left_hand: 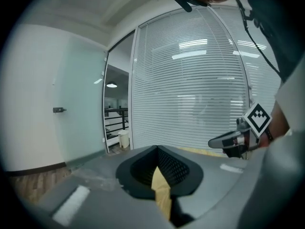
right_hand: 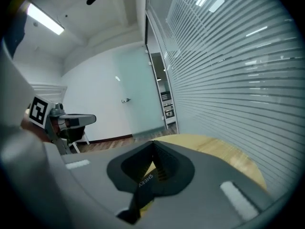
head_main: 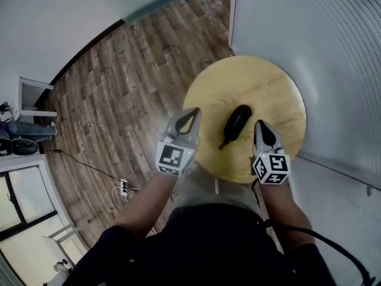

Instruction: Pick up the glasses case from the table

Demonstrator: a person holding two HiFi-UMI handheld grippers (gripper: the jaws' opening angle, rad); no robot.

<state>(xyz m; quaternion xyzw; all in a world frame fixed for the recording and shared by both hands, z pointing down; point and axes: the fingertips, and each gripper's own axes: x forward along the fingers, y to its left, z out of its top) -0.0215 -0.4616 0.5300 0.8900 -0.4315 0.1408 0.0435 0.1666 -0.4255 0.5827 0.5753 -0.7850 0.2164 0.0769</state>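
Note:
A black glasses case lies near the middle of a round wooden table, its cord end toward me. My left gripper hangs at the table's left edge, a little left of the case, with its jaws together and nothing between them. My right gripper is over the table just right of the case, also shut and empty. In the left gripper view the closed tips show only a strip of table, with the right gripper off to the right. The right gripper view shows its closed tips and the table; the case is hidden.
A wall of white blinds runs close behind and to the right of the table. Wooden floor lies to the left, with a power strip and cable and white furniture further left. A frosted glass door stands beyond.

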